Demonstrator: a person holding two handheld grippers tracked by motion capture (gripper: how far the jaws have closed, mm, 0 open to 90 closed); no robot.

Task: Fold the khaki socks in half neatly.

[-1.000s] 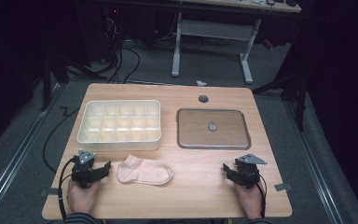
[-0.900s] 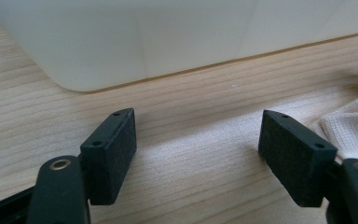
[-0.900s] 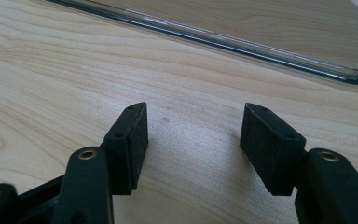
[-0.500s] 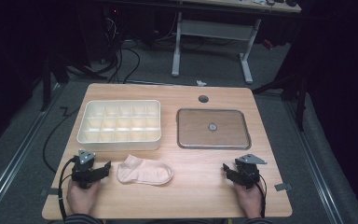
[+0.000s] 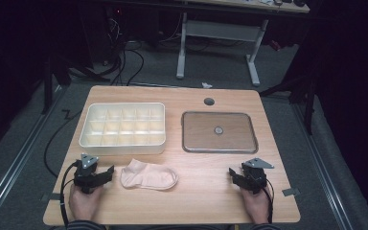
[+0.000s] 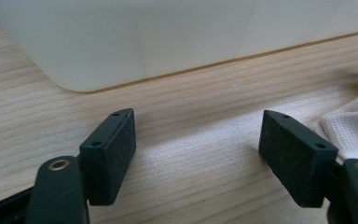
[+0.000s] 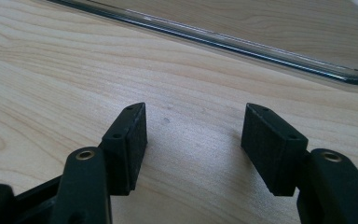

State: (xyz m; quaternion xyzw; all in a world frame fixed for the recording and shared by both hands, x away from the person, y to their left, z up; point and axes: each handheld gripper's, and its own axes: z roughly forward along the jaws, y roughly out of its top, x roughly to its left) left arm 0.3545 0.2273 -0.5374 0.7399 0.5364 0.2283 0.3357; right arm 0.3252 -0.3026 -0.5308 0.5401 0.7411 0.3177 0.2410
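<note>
We rest both claws low on the table (image 5: 196, 201). Our left claw (image 6: 198, 140) is wide open and holds nothing; bare wood shows between its jaws. Our right claw (image 7: 193, 140) is wide open too, with nothing in it.

The sock (image 5: 148, 175) lies flat near the front edge, just beside our left claw and a bit to its right. In the left gripper view we see the sock's edge right next to one jaw, but not between the two. Behind the sock sits the box (image 5: 123, 143) with its many little cups. The tray (image 5: 219, 149) is farther right, in front of our right claw.

What could go wrong? The sock is soft and thin. If we close the left claw where it is now, we think it will bite only air, because the sock is off to the side. If we push in too low, the jaw could shove the sock away or bunch it up. If we pinch just one layer, the sock might slip out when lifted.
</note>
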